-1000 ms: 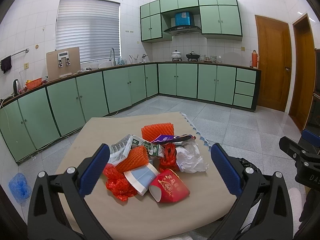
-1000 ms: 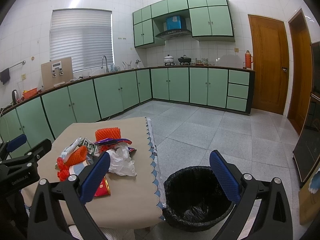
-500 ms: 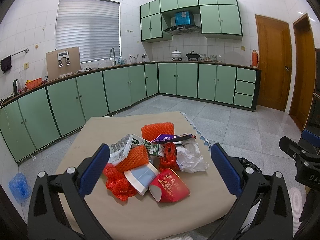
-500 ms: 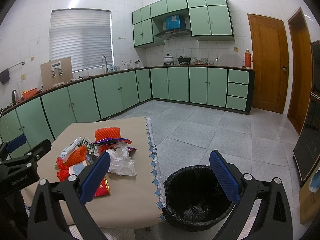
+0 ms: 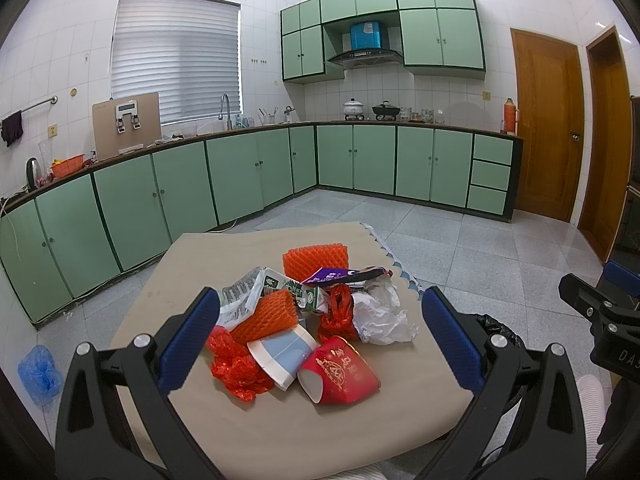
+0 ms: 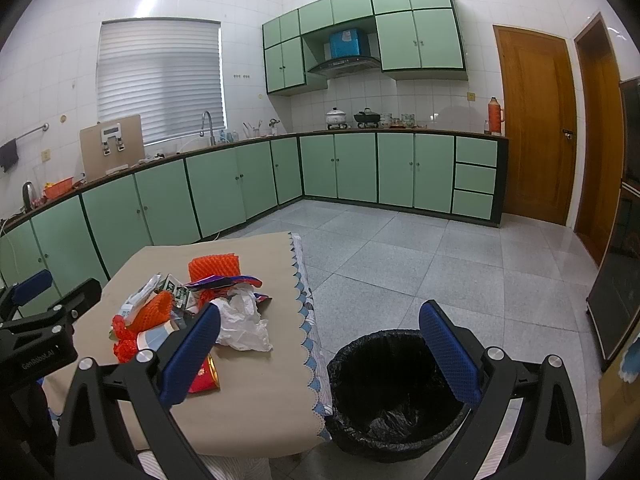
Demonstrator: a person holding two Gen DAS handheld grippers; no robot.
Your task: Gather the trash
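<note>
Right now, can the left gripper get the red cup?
Probably yes. The left gripper is open, and the red cup lies on its side at the near edge of the pile, between the fingers with nothing in front of it.

The left tongs (image 5: 320, 332) hang wide apart over the near part of the counter (image 5: 256, 432), and the trash pile lies between and just beyond their tips. In this pile the paper cup (image 5: 340, 376) lies nearest, on its side; the crumpled paper (image 5: 380, 316) is behind it to the right. The right tongs (image 6: 320, 348) reach over the counter's right edge. The trash bin (image 6: 392, 392) stands on the floor beside the counter, under their right finger.
</note>
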